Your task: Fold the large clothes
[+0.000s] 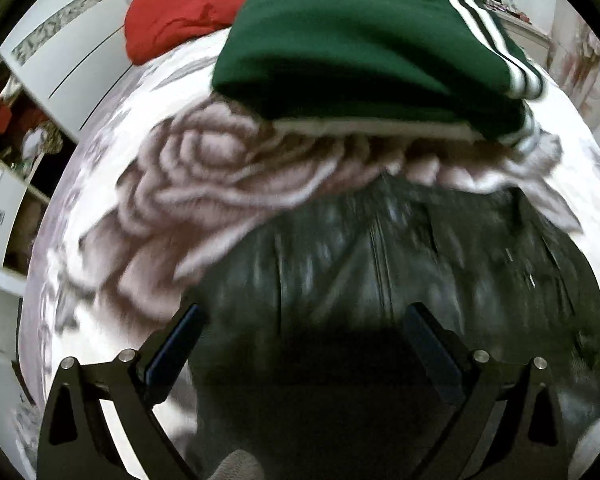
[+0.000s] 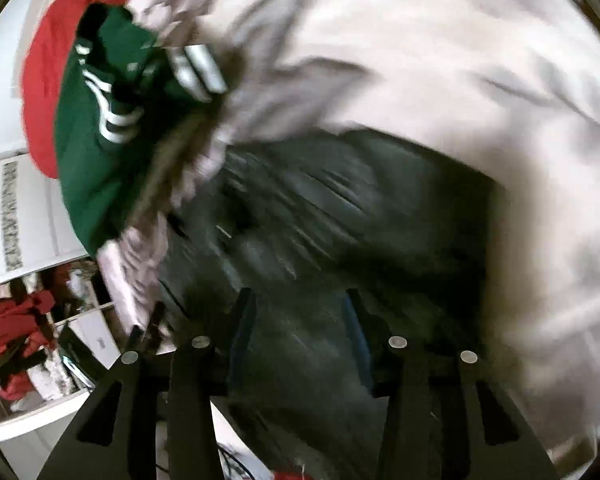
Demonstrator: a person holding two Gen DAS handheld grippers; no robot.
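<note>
Dark grey-black garment (image 1: 400,264), looks like a jacket with a glossy, leather-like sheen, lies spread on the bed's floral blanket; a vertical centre seam or zip line runs down its middle. Blurred in both views, so details are unclear. In the right wrist view the same dark garment (image 2: 332,216) shows one straight edge against the pale blanket.

Green garment (image 1: 364,44) with white stripes along its side sits folded in a thick bundle just beyond the dark one, a pale inner edge showing underneath. Right wrist view: green garment (image 2: 100,152), stripes visible.

Red garment (image 1: 188,4) lies bunched behind the green one, touching it; also seen as red garment (image 2: 46,80).
</note>
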